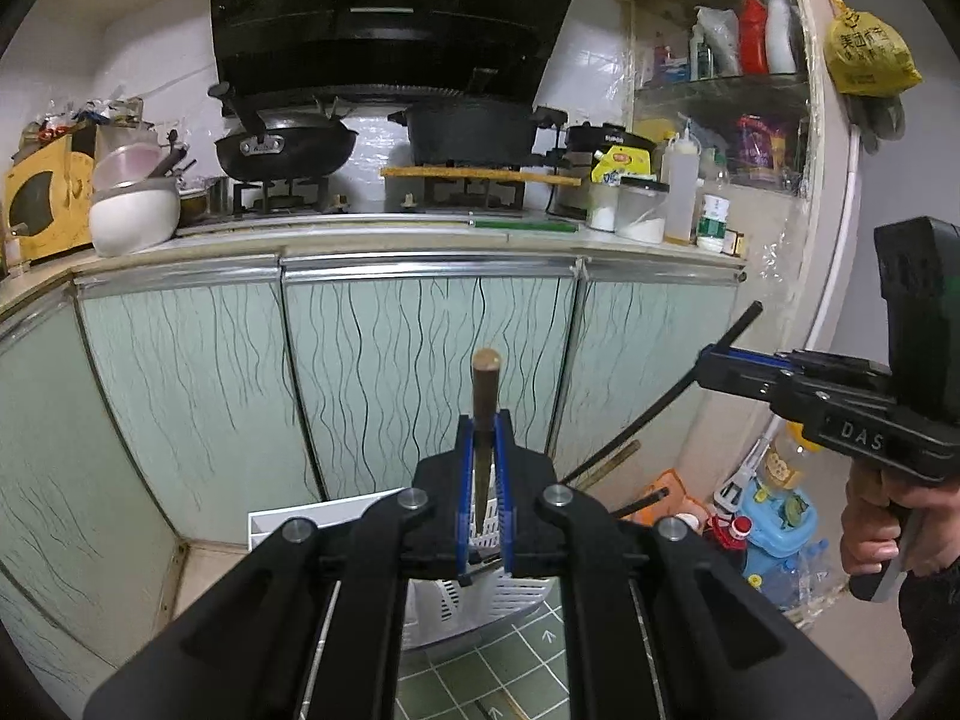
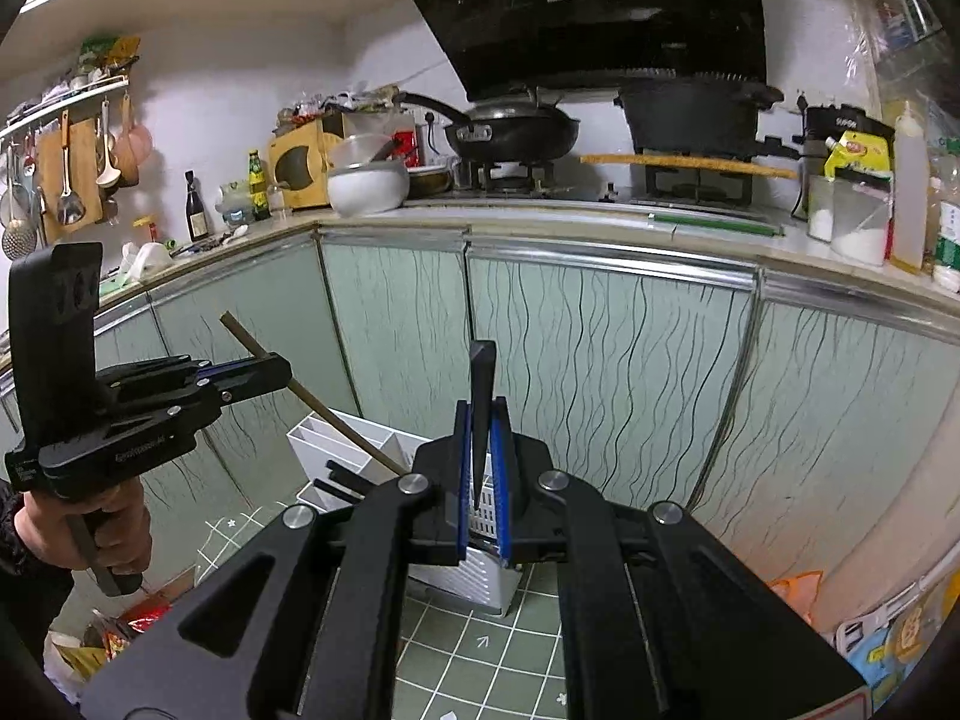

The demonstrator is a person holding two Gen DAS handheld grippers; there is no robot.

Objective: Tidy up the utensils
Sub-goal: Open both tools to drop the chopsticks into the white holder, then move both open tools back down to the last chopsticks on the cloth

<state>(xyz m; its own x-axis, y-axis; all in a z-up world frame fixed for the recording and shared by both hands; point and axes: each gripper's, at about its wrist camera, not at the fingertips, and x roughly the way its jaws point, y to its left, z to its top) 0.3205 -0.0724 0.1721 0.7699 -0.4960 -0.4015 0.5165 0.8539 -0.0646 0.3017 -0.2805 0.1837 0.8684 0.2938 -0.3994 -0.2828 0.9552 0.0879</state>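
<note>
My left gripper [image 1: 485,438] is shut on a brown wooden chopstick [image 1: 485,396] that stands upright between the blue pads; it also shows in the right wrist view [image 2: 258,369], where the stick [image 2: 336,426] slants down. My right gripper [image 2: 480,438] is shut on a black chopstick [image 2: 481,384]; from the left wrist view this gripper [image 1: 714,369] holds the black stick [image 1: 660,402] slanting down. Both hover above a white slotted utensil holder [image 2: 360,444] that stands on a green grid mat [image 2: 480,648]. The holder [image 1: 480,606] lies partly hidden behind my left gripper.
Pale green cabinet doors [image 1: 384,372] stand close behind the holder. The counter [image 1: 384,228] above carries a wok [image 1: 282,147], a black pot [image 1: 474,129], bowls and jars. Bags and bottles [image 1: 774,516] crowd the floor at right. Other black sticks [image 2: 339,480] lie by the holder.
</note>
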